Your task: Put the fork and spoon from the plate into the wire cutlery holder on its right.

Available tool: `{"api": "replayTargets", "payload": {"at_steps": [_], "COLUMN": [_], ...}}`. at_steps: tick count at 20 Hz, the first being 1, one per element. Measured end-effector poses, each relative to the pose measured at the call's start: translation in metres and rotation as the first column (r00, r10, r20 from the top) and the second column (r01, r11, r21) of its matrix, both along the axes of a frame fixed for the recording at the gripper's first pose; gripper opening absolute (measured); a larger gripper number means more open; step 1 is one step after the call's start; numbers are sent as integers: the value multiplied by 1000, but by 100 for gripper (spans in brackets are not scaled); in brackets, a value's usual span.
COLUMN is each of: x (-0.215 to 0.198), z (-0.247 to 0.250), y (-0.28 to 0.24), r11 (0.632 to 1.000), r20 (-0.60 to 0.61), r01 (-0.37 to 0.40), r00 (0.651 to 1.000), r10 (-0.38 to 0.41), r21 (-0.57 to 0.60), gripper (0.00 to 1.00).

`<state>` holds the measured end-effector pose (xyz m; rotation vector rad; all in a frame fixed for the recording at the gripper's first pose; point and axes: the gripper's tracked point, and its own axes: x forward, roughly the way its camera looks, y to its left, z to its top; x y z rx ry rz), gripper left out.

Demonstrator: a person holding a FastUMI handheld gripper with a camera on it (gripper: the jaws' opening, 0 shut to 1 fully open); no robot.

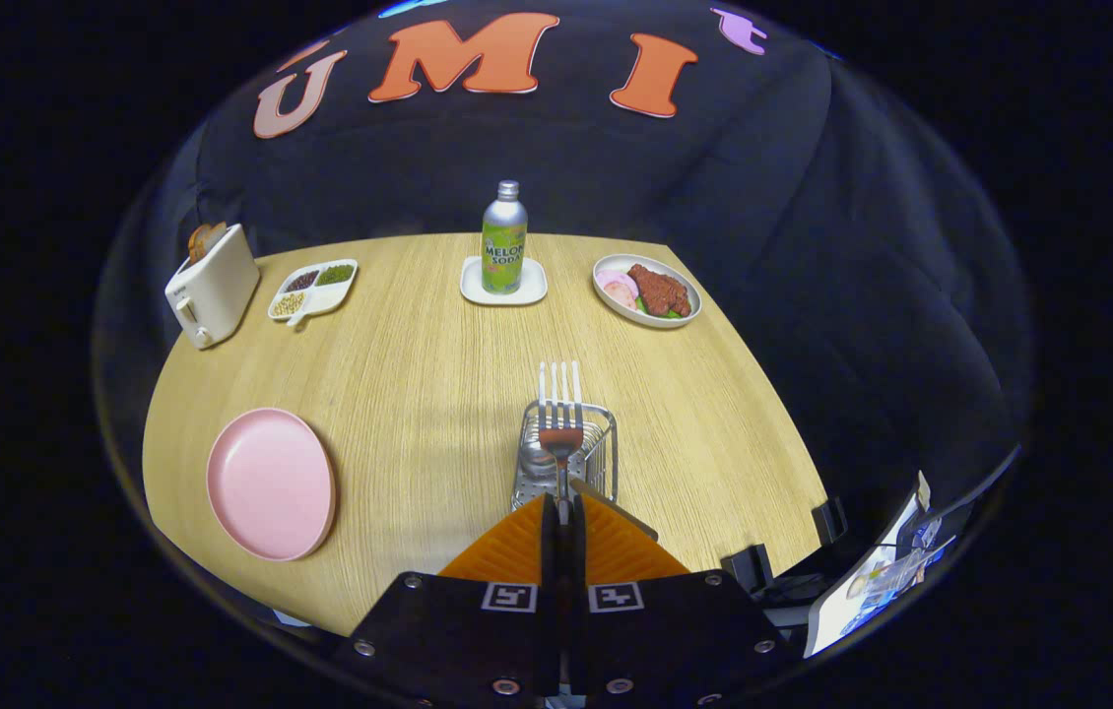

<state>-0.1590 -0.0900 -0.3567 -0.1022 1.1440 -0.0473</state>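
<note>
My gripper (562, 512) is shut on the handle of a metal fork (559, 404), whose tines point up and away from the orange fingers (517, 547). The fork hangs above the wire cutlery holder (596, 463), which stands on the wooden table just ahead of the fingers. Something grey lies inside the holder, and I cannot tell what it is. Left of the holder sits the pink plate (271, 483), with nothing on it.
At the table's far side stand a white toaster (212, 284), a divided dish of beans (312, 289), a soda bottle (503, 239) on a white coaster, and a plate of food (646, 290). Black clamps (752, 566) and papers lie by the near right edge.
</note>
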Motion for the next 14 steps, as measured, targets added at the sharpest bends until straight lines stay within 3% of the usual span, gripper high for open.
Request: {"api": "replayTargets", "payload": {"at_steps": [9,14], "x": [-8,-1], "z": [-15,-28], "y": [-13,-7], "r11": [998,994], "r20": [-164,-169], "r01": [-66,-106], "r00": [984,980], "r10": [67,107], "r21": [10,15], "gripper": [6,7]}}
